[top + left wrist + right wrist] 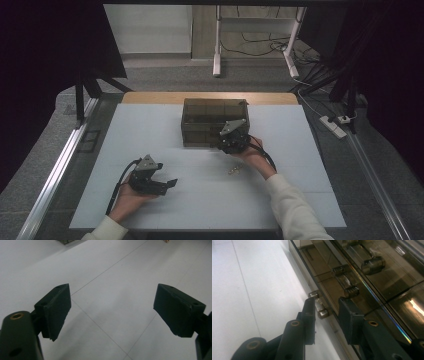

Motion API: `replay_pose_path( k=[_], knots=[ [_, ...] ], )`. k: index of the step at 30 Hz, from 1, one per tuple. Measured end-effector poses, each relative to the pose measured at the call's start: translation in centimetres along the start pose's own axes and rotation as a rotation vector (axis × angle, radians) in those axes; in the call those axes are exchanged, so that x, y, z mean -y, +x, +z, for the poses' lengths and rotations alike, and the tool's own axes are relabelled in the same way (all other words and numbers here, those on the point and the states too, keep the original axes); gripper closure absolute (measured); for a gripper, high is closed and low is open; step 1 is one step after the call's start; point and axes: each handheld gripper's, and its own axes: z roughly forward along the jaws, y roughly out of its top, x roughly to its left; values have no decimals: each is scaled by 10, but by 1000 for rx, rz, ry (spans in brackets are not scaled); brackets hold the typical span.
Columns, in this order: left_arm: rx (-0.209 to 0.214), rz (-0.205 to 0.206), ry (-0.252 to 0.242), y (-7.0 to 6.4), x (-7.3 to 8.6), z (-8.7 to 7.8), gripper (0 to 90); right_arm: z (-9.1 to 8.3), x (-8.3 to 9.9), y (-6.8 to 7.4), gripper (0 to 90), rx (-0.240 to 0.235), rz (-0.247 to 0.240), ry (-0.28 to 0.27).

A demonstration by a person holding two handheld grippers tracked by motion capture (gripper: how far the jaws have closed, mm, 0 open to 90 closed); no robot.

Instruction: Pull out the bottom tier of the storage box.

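Observation:
A smoked, see-through box [210, 112] with inner compartments stands at the back middle of the white table [150, 130]. My right gripper [229, 144] is at the box's front right edge. In the right gripper view its jaws [327, 302] stand a little apart, either side of a small metal latch [320, 307] on the box wall [372, 285]; the latch lies against the left jaw. My left gripper [167, 175] rests low over the table at the front left, wide open [111, 307] with bare table between its jaws.
A few small brass-coloured pieces [233, 170] lie on the table just in front of the right hand. The table's wooden far edge [210, 96] runs behind the box. A metal rail [60, 165] runs along the left side.

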Motion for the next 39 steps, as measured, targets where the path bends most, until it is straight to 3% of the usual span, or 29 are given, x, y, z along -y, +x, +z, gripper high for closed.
replay_pose_path(
  k=[7, 22, 39],
  knots=[
    [-1, 1, 0, 0, 0, 0, 153, 3, 4, -4, 757, 14, 10, 22],
    [-3, 0, 7, 0, 0, 0, 154, 2, 7, -5, 777, -22, -43, 19],
    [-3, -7, 12, 0, 1, 0, 154, -2, 7, -4, 813, -48, -51, 24]
  ],
)
